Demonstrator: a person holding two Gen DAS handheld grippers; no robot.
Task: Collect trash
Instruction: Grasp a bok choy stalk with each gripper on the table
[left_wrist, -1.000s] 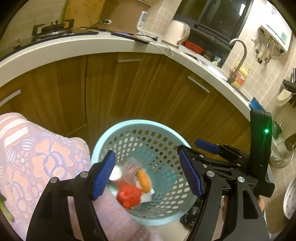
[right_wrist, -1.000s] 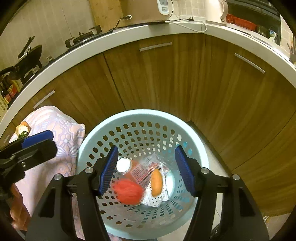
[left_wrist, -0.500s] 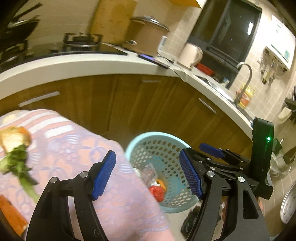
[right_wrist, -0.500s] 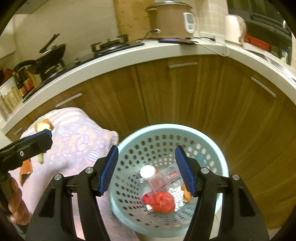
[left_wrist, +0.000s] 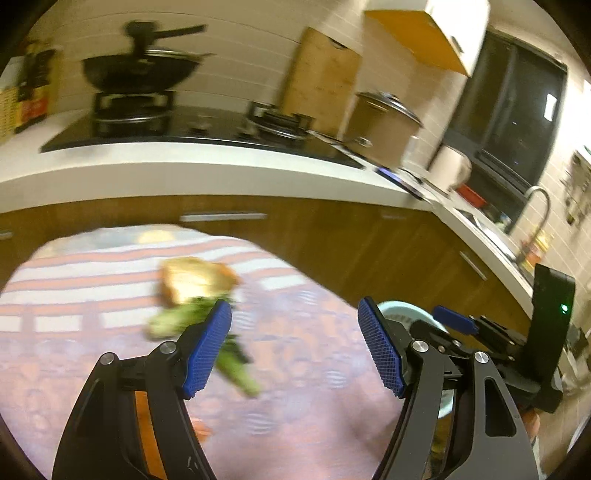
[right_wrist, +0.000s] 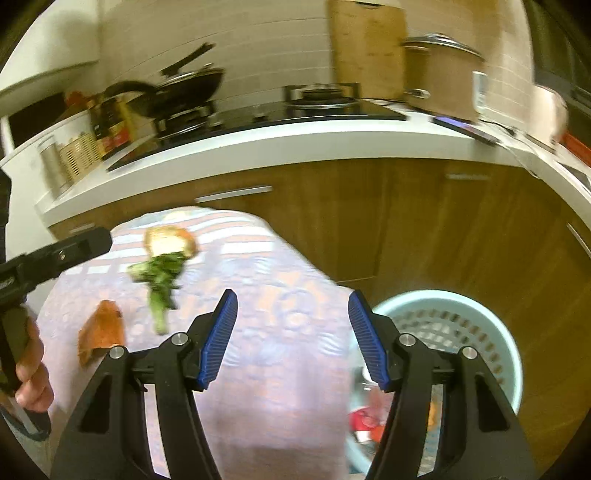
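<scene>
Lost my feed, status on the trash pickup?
Both grippers open, empty: left, right. Greens, bread, orange scrap on the cloth. Basket right. Nothing blocking.

I see warm, yellowish light in both views, a bit dim. Everything far away looks smeared: the wok (left_wrist: 140, 72), the pot (right_wrist: 439, 74), the green scrap (left_wrist: 207, 332). My two sets of blue pads (left_wrist: 207, 349) look sharp. The counter (right_wrist: 295, 147) bends round, and the corners go black.
</scene>
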